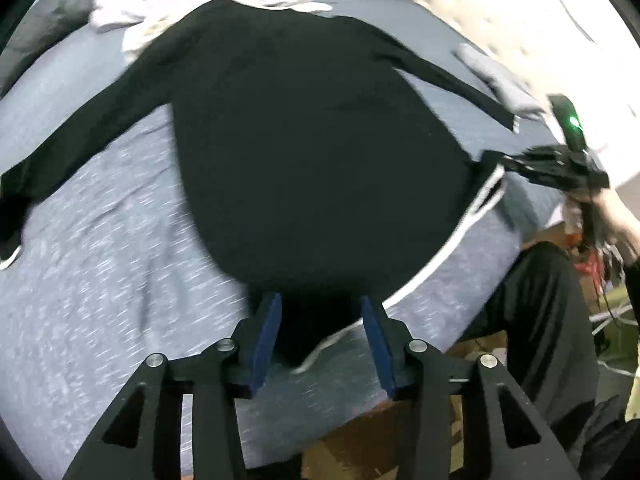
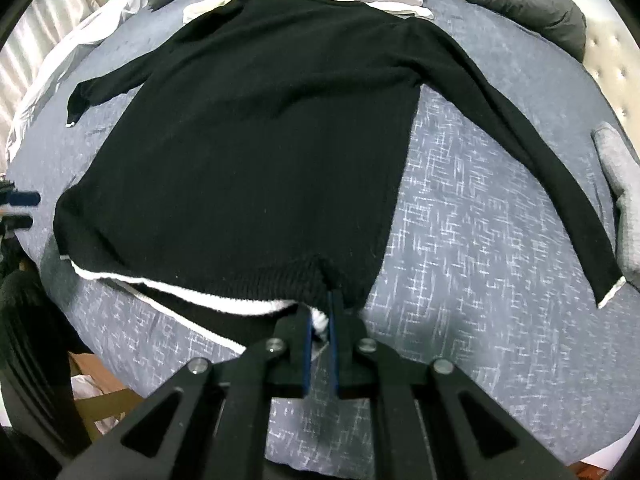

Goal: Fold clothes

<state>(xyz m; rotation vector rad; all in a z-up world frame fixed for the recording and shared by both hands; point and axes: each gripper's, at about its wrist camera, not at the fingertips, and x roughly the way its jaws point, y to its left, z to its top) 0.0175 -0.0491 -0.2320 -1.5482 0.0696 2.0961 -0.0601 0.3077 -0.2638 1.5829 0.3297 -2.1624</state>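
I'm spreading the black sweater flat on the bed, its body face-down across the blue patterned cover, both sleeves thrown outward.

Over on the left, my left gripper is standing with its blue pads spread apart, the hem corner lying loosely between them, nothing pinched. I'm judging that side laid, so I'm wanting to lift clear without dragging the knit.

Moving right, my right gripper is pinching the white-edged hem at the other bottom corner, pads pressed tight on the rib. Here the hem is bunching and a layer is peeking out below, so I'm aiming to tug gently toward me and outward, tensioning the edge straight before letting go. A grey cloth is lying by the right sleeve; I'm keeping clear of it.
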